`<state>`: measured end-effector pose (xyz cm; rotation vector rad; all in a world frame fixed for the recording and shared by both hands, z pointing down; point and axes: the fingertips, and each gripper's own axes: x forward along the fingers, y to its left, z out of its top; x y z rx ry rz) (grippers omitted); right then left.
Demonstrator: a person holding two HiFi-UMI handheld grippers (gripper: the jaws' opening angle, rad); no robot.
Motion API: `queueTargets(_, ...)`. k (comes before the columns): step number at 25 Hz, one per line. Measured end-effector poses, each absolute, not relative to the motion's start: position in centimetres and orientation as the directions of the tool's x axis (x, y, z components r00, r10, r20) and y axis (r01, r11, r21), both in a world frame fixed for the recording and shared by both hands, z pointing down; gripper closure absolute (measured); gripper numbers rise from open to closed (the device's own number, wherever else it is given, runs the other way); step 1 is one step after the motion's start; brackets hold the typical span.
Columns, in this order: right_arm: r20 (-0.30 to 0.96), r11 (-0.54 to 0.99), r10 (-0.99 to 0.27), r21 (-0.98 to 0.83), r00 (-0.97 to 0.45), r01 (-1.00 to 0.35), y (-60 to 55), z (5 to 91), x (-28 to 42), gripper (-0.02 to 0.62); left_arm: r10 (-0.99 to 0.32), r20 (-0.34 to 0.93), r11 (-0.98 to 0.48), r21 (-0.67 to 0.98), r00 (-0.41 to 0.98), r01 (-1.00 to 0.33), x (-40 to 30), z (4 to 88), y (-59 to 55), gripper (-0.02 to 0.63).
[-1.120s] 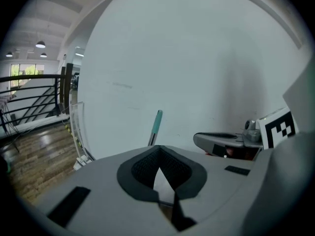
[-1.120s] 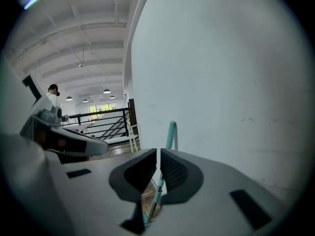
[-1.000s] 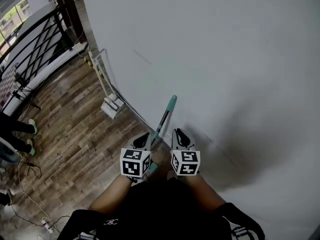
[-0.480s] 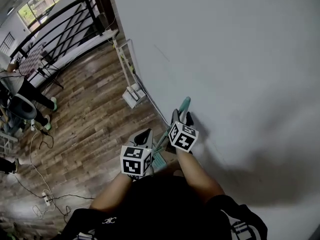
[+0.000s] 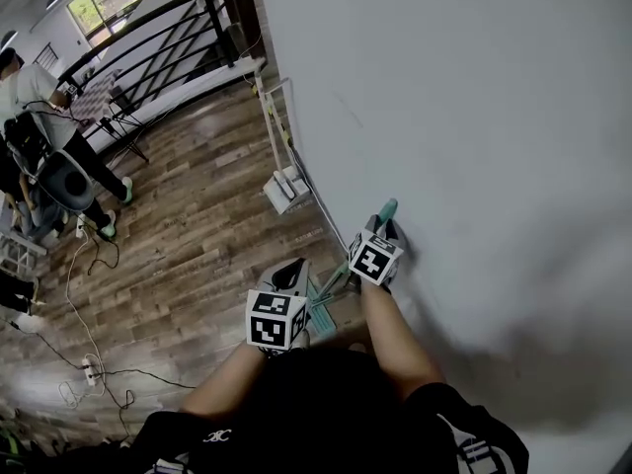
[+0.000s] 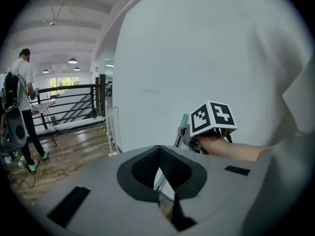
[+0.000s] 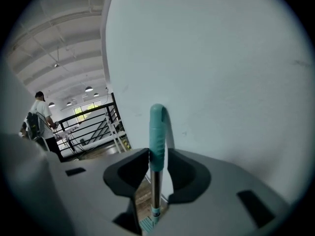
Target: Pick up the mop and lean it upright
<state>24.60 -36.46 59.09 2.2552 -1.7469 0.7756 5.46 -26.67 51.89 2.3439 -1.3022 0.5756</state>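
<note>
The mop stands steeply tilted, and its teal grip (image 5: 388, 208) (image 7: 157, 136) touches the white wall. Its metal pole (image 5: 336, 282) runs down to the teal head (image 5: 318, 314) on the wood floor. My right gripper (image 5: 384, 229) (image 7: 157, 154) has just been closing. Its jaws now press on both sides of the teal grip. My left gripper (image 5: 287, 269) (image 6: 158, 149) is lower and to the left, with its jaw tips together and nothing between them. The pole (image 6: 160, 178) shows just beyond them. In the left gripper view, the right gripper (image 6: 186, 134) holds the mop near the wall.
The white wall (image 5: 474, 117) fills the right side. A white frame (image 5: 281, 181) leans at its base farther along. A black railing (image 5: 168, 38), people (image 5: 44, 97) and floor cables with a power strip (image 5: 84, 368) are at the left.
My right gripper has left its place beside the left one and gone up the pole to the teal grip by the wall. The left gripper stays low near the mop head.
</note>
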Motion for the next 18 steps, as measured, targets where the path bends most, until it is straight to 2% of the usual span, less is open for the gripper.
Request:
queueTargets(2,0.499,-0.269,-0.851,-0.145,0.164,-0.952,-36.4,59.0,24.6,0.488,-0.703,0.525,-0.482,0.143,0.479,-0.864,5.2,51.8,-26.5,0.609)
queueTargets(10,0.449,-0.106,-0.893,-0.123,0.040,-0.987,-35.9,59.0,23.1,0.491,-0.715,0.524,-0.451,0.159,0.462,-0.878,4.0,52.6,-25.7,0.609)
queueTargets(18,0.415,0.066,-0.902,-0.137,-0.118,-0.988,-34.6,57.7,18.6,0.492,-0.743,0.513,-0.393,0.183,0.429,-0.901,2.2,52.8,-25.0,0.609)
